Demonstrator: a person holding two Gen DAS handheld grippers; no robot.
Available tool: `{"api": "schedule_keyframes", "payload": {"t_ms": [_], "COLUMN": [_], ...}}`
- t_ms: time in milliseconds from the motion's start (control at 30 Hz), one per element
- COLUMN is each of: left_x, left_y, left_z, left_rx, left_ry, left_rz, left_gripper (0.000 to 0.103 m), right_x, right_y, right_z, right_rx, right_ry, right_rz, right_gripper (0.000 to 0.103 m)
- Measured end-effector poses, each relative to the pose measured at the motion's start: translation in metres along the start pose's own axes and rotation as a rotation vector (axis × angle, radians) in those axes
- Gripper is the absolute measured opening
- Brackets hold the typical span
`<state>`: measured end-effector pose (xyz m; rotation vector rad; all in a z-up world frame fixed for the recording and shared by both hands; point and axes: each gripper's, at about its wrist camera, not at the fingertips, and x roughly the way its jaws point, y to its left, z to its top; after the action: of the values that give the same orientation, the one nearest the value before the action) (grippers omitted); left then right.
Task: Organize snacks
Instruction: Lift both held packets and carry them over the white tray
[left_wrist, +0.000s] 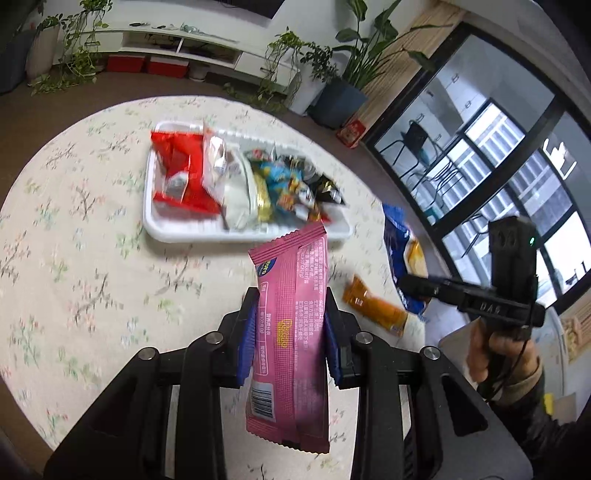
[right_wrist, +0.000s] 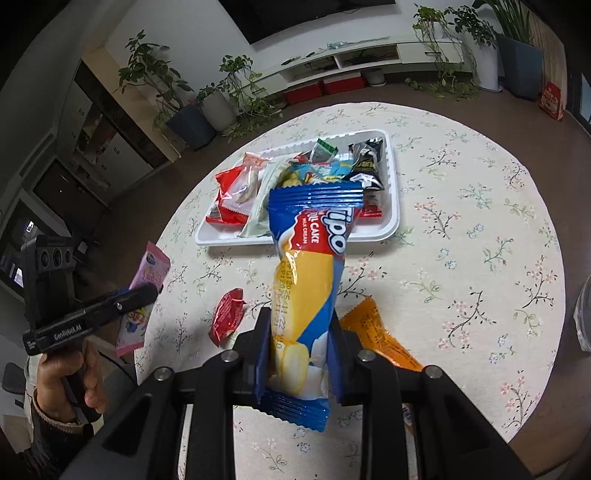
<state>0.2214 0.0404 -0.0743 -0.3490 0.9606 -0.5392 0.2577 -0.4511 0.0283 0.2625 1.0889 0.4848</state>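
Note:
My left gripper (left_wrist: 290, 314) is shut on a pink snack packet (left_wrist: 291, 332) that stands upright between its blue pads, lifted above the table. My right gripper (right_wrist: 300, 332) is shut on a blue and yellow roll cake packet (right_wrist: 308, 288), also held off the table. A white tray (left_wrist: 155, 225) (right_wrist: 391, 221) beyond both grippers holds several snack packets in red, white, blue and black. In the right wrist view the left gripper (right_wrist: 147, 291) shows at the left with the pink packet (right_wrist: 146, 295). In the left wrist view the right gripper (left_wrist: 406, 282) and blue packet (left_wrist: 397, 236) show at the right.
An orange packet (left_wrist: 373, 310) (right_wrist: 380, 336) lies on the round floral tablecloth (left_wrist: 74, 258) (right_wrist: 480, 258) near the front edge. A small red packet (right_wrist: 227, 314) lies left of it. Potted plants, a low white shelf and glass doors surround the table.

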Motion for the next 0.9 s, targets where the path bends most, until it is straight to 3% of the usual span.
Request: {"api": "schedule_keyframes", "payload": {"t_ms": [267,567,900], "left_x": [-0.009,-0.004,0.035], "left_y": [0.015,0.028,0.004], "left_z": [0.047,0.097,0.164], "left_rx": [-0.017,-0.027,0.002], "left_ry": [-0.056,-0.067,-0.069], "left_rz": [0.002,-0.002,-0.007], "left_gripper": [0.029,0.029,0.029], "right_x": [-0.014,-0.027,0.012], "right_y": [-0.025,-0.041,0.005], "right_z": [0.028,0.070,0.139], "right_rx": [0.040,0.066,-0.007], "right_ry": [-0.044,-0.100,-0.064], "right_rz": [0.005,0.032,0.105], "right_gripper": [0.029,0.029,0.029]}}
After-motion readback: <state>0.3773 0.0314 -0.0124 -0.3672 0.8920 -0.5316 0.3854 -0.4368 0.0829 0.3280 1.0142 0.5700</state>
